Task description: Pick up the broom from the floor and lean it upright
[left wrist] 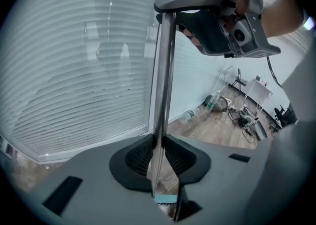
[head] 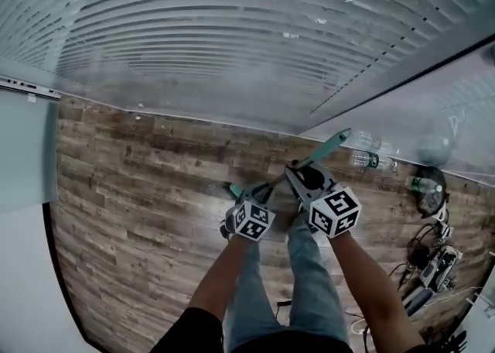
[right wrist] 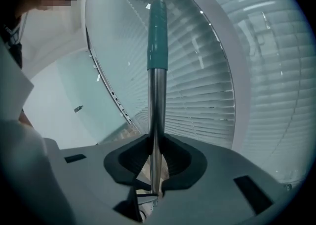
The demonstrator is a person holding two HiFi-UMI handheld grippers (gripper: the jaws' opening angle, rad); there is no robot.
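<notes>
Left hand-held gripper [left wrist: 158,146]: clamped on the broom [left wrist: 163,71] shaft, near the head end. Right hand-held gripper [right wrist: 155,147]: clamped higher, under the teal grip. Two spaced holds, I judge, to steady the long shaft. Head view: broom slants mid-frame, tip toward blinds [head: 232,42], upper right.

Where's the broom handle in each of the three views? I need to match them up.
Head view: broom handle slants up to the right, just right of centre, above the person's arms.
Left gripper view: broom handle stands vertical at centre, bare metal.
Right gripper view: broom handle stands vertical at centre, teal grip on top.
Shared landmark: window blinds behind it.
</notes>
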